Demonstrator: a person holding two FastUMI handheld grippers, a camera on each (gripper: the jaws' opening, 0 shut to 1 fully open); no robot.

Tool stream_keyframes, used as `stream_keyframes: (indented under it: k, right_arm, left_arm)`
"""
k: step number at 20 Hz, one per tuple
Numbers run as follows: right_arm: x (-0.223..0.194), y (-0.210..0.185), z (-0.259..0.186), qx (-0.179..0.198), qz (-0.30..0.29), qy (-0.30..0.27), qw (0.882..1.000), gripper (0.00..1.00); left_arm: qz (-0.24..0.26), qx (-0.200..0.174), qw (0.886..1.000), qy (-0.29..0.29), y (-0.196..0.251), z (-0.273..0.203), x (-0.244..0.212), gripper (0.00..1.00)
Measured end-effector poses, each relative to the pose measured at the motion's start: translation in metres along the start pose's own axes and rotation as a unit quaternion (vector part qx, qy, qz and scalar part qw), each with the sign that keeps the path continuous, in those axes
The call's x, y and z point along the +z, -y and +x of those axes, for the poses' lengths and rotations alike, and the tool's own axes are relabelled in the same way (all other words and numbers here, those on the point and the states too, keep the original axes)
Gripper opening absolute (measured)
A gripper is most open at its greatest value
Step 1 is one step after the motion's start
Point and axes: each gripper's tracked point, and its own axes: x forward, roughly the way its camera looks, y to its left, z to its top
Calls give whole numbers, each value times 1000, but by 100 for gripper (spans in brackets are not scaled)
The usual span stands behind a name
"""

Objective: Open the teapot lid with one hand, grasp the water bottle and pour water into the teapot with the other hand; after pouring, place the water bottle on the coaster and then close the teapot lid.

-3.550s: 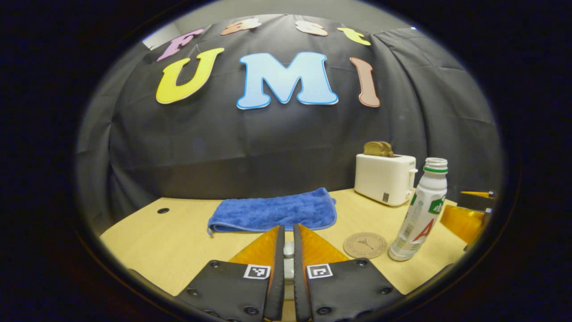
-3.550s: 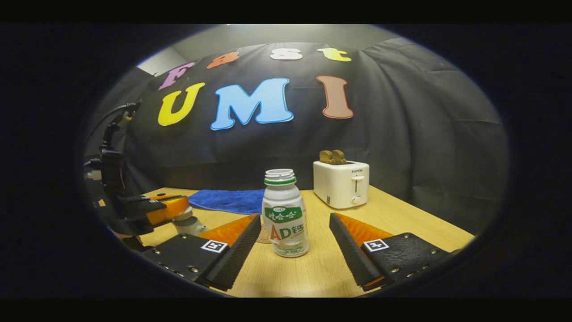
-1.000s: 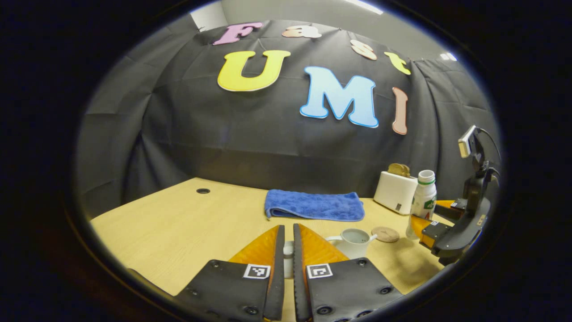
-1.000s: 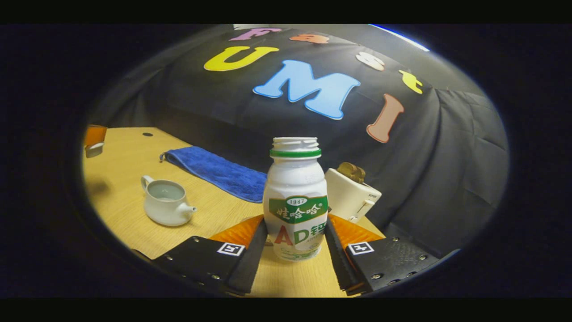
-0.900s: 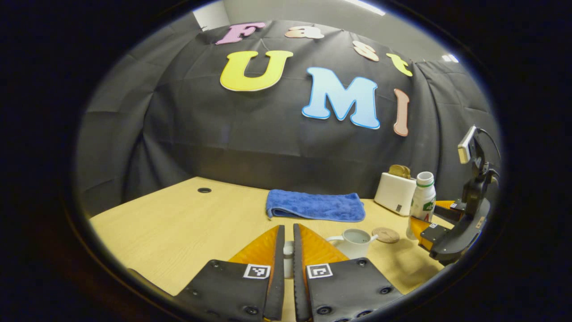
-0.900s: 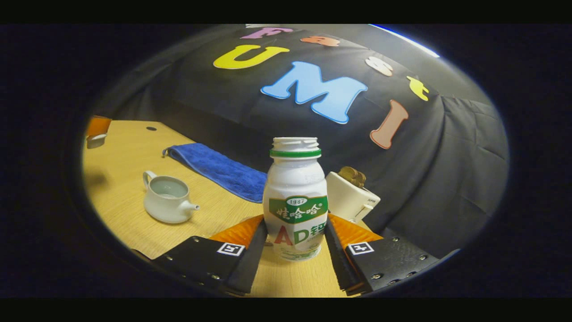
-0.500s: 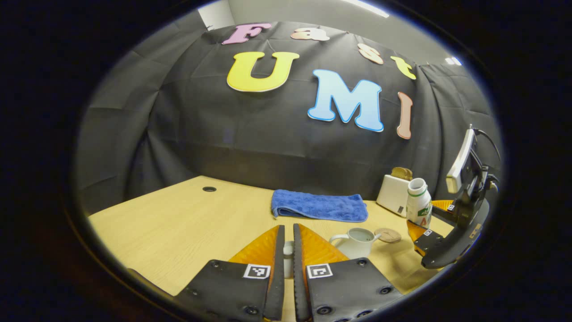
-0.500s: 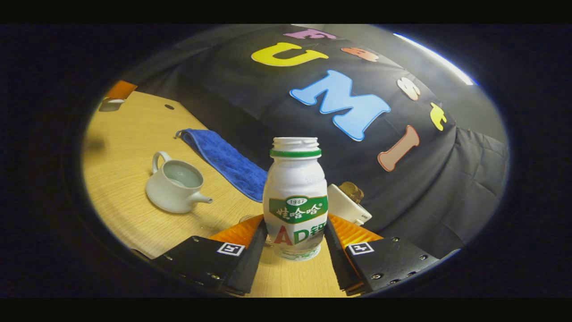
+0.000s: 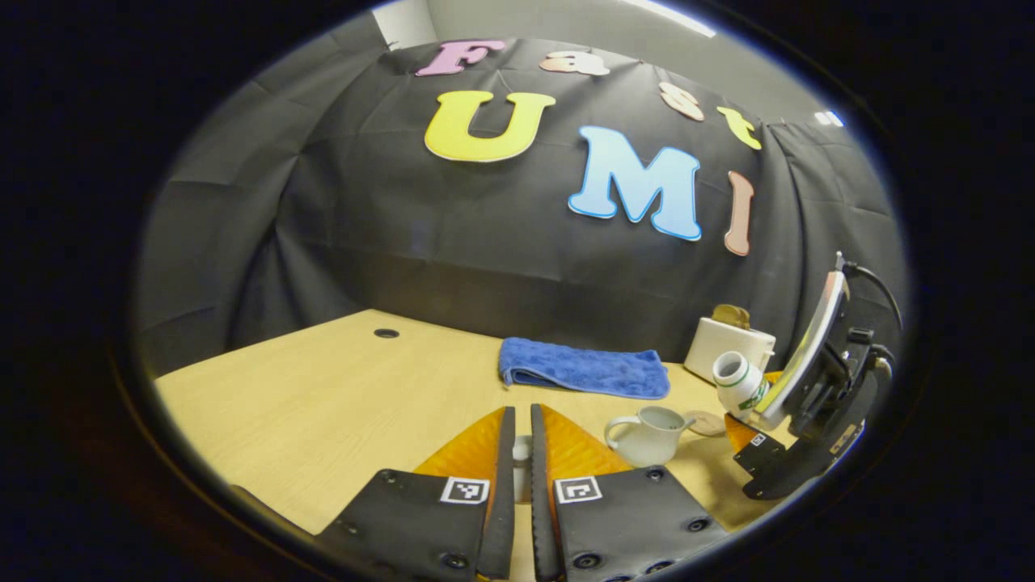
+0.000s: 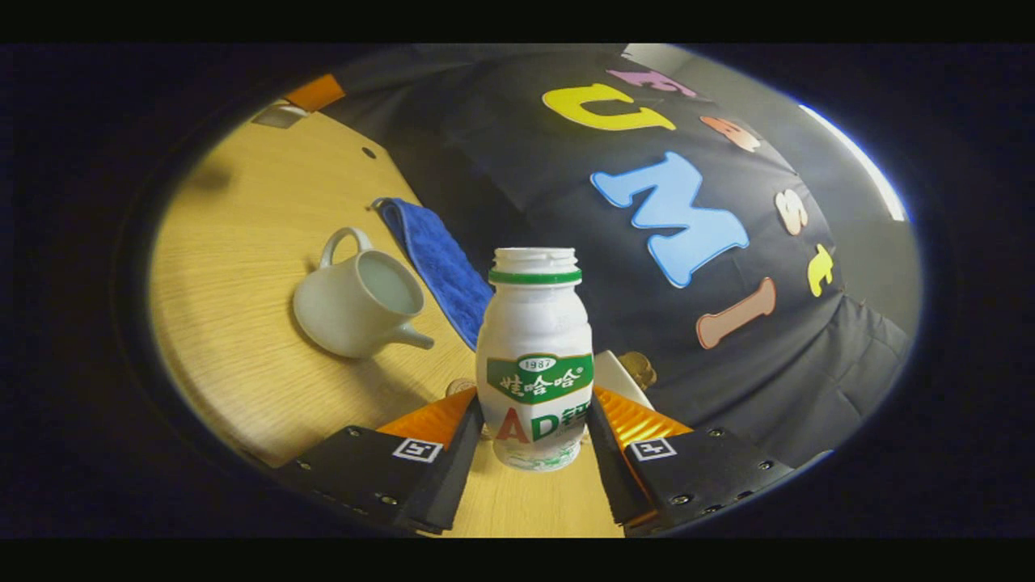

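Both views are dim overall, lit from a ceiling strip light [image 10: 849,153] that shows as a bright streak at the upper right. The wooden counter [image 9: 323,396] is evenly lit and sharp, and the teapot [image 10: 356,303] casts a soft shadow beside it. Fisheye distortion bends the counter edge and the cloth wall strongly toward the rim, where detail darkens and softens.

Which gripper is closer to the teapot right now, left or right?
Right, probably. The right gripper tips the water bottle toward the teapot from just beside it. The left gripper, shut on the lid, hangs back off its handle side.
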Motion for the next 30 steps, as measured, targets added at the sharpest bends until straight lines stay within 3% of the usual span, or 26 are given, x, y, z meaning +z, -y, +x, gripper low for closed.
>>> stream_keyframes:
  k: [4,12,13,14,15,21,24,25,30]
  right_arm:
    - [1,-7,2,0,-32,-1,999,69]
    - [4,-14,3,-7,-84,2,996,69]
    - [5,-14,4,-10,-92,2,996,69]
    - [5,-13,3,-13,-101,2,995,69]
    - [7,-12,2,-16,-111,4,994,69]
    - [11,-12,0,-33,-159,6,987,69]
    - [14,7,11,-40,-180,7,983,69]
    - [13,8,14,-41,-187,8,982,69]
    - [12,9,14,-42,-216,12,975,69]
  left_arm:
    - [-1,2,1000,4,-4,-3,-2,16]
    - [5,-8,1000,8,3,-4,3,19]
    - [8,-7,1000,10,4,-5,3,16]
    - [10,-7,1000,11,3,-6,4,19]
    - [10,-7,1000,13,3,-6,5,16]
    - [14,-13,1000,12,6,-6,5,16]
    - [13,-13,1000,10,6,-5,5,16]
    - [13,-13,1000,9,5,-6,5,19]
    - [13,-13,1000,7,5,-5,5,16]
